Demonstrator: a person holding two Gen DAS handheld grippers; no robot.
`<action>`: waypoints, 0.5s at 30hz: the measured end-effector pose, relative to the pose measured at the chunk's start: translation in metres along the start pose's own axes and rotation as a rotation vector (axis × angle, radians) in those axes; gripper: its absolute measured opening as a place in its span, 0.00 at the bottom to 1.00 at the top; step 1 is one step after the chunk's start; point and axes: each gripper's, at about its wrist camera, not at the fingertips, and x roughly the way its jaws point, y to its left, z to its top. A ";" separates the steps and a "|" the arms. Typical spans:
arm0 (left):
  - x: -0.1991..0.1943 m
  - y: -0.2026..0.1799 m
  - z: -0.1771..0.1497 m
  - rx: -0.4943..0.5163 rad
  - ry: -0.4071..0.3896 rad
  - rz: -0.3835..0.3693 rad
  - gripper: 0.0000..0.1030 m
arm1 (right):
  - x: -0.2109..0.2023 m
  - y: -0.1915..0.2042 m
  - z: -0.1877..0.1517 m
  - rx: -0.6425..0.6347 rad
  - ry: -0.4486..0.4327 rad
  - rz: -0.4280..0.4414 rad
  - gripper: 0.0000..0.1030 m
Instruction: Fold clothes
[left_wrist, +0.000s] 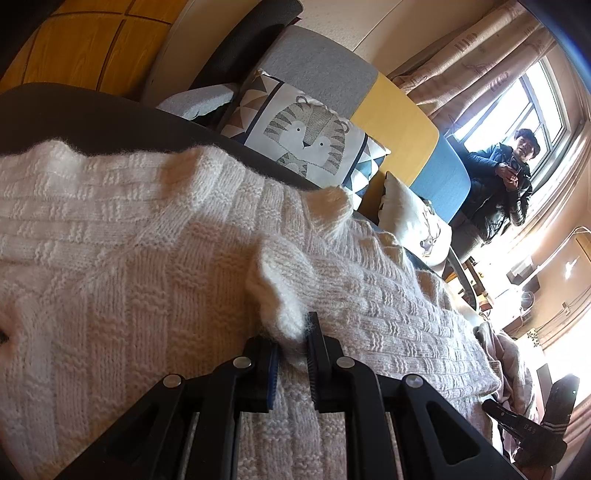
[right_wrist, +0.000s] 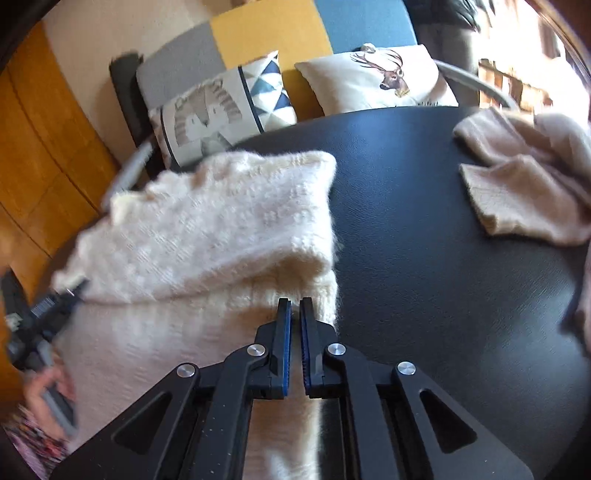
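The cream chunky-knit sweater (right_wrist: 207, 236) lies on the black round table (right_wrist: 424, 229), its folded part to the far left. The left gripper (left_wrist: 291, 341) pinches a fuzzy knit edge in its fingers. The right gripper (right_wrist: 294, 306) has its fingers pressed together at the right edge, whether on wool I cannot tell. Only the right view shows the beige garment (right_wrist: 524, 177) far right.

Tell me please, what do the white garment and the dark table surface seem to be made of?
The white sweater looks like chunky knitted wool or acrylic yarn: raised block-pattern stitches and a fuzzy halo of loose fibres along its edges. Which fibre it is, I cannot tell. The table looks covered in black leather or a leather-like vinyl: a fine pebbled grain with a soft, dull sheen from the window light.
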 end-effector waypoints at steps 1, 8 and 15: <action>0.000 0.000 0.000 -0.001 0.000 -0.001 0.13 | 0.002 0.001 0.001 -0.005 0.003 -0.006 0.05; 0.001 0.002 0.000 -0.011 0.000 -0.012 0.13 | -0.006 -0.003 0.007 0.044 -0.057 -0.005 0.05; 0.001 0.003 0.001 -0.016 0.000 -0.017 0.13 | -0.012 0.008 0.033 0.016 -0.150 0.007 0.05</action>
